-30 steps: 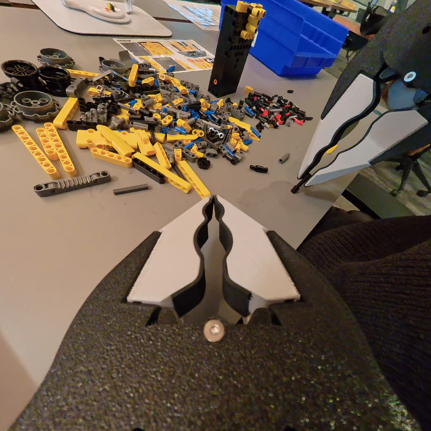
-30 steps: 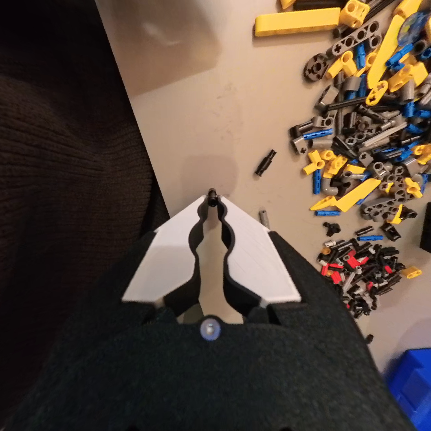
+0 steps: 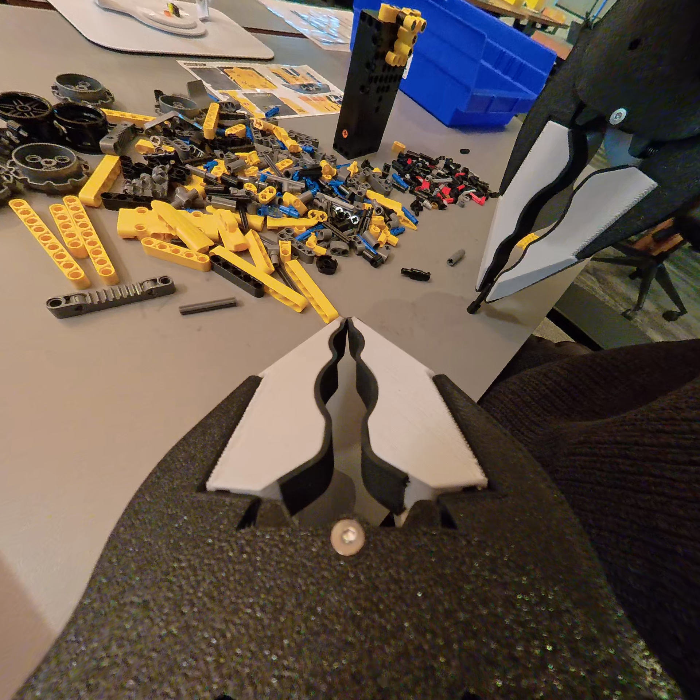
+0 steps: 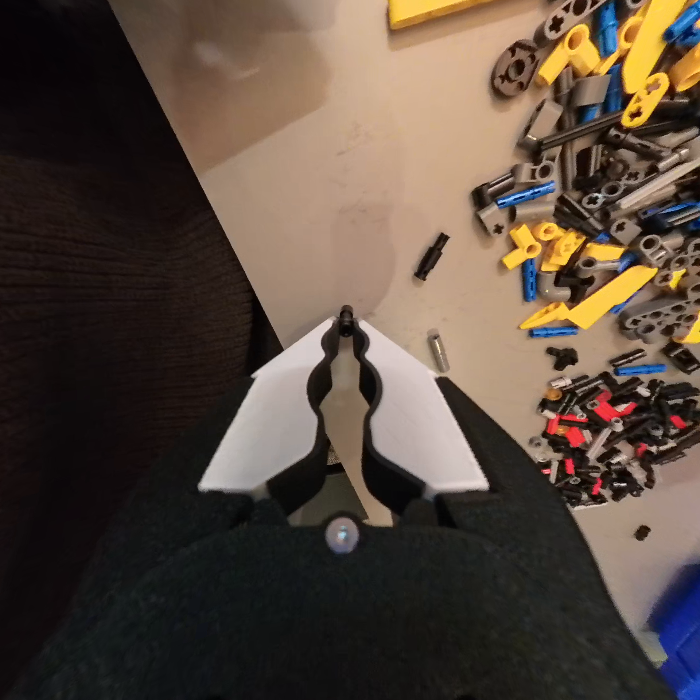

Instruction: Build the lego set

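Observation:
My right gripper (image 4: 345, 326) is shut on a small black pin (image 4: 345, 317), held tip-down just above the grey table near its front edge. It also shows in the left wrist view (image 3: 482, 296), with the black pin (image 3: 475, 303) sticking out below its tips. My left gripper (image 3: 346, 322) is shut and empty, low over the bare table just in front of a yellow beam (image 3: 310, 289). A loose black pin (image 4: 432, 255) and a short grey tube (image 4: 438, 349) lie to the right of my right gripper.
A spread pile of yellow, grey, blue and black building parts (image 3: 242, 197) covers the middle of the table. A black upright block (image 3: 369, 87) with yellow connectors stands behind it, beside a blue bin (image 3: 477, 64). Black wheels (image 3: 45, 125) lie far left. A dark knit sleeve (image 3: 606, 473) is at the right. The left gripper's tips are roughly 12 centimetres from the right gripper's. About 20 centimetres separates my right fingertips from the black upright block (image 3: 369, 87).
My right gripper with the pin has come slightly lower and closer to the table. My left gripper has hardly moved.

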Demonstrator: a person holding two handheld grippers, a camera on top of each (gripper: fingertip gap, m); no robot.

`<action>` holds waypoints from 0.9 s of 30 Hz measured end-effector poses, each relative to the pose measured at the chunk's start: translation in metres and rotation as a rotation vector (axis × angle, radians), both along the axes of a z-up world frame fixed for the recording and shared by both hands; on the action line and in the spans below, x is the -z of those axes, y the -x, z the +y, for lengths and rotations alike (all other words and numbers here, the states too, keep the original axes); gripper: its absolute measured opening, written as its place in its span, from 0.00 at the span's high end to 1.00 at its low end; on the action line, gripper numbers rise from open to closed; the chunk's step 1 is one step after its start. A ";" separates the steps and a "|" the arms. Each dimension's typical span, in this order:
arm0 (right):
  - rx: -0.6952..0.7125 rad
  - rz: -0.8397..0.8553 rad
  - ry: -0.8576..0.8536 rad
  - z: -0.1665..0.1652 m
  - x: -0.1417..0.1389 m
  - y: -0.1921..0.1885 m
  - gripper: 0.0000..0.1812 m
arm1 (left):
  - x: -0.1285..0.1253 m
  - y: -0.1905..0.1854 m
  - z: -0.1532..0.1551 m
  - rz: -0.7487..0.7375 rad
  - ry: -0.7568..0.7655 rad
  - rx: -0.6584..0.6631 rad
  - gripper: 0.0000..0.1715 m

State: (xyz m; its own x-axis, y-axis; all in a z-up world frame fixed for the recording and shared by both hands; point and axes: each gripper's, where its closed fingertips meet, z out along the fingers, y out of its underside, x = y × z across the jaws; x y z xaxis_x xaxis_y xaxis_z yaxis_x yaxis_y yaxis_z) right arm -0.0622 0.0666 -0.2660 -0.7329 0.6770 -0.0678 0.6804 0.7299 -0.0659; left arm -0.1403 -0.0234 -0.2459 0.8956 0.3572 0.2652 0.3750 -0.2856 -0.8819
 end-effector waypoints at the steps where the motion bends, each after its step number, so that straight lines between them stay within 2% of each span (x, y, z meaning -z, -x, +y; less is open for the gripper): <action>1: -0.001 0.000 0.002 0.000 0.000 0.000 0.97 | 0.000 0.000 0.000 -0.001 0.000 0.001 1.00; 4: -0.025 0.001 -0.003 0.000 0.000 0.000 0.97 | 0.000 0.001 -0.001 -0.002 0.000 0.002 1.00; 12: -0.214 0.032 -0.030 0.000 0.000 -0.001 0.98 | -0.001 0.002 -0.002 -0.007 -0.004 0.001 1.00; 14: -0.276 0.038 -0.034 0.001 0.000 -0.001 0.98 | 0.000 0.001 -0.002 -0.001 0.003 0.003 1.00; 18: -0.488 0.068 -0.072 0.001 0.000 -0.002 0.98 | 0.000 0.001 -0.002 -0.001 0.001 0.005 1.00; 27: -0.468 0.033 -0.043 0.000 0.001 -0.003 0.97 | 0.000 0.001 -0.002 -0.004 0.001 0.007 1.00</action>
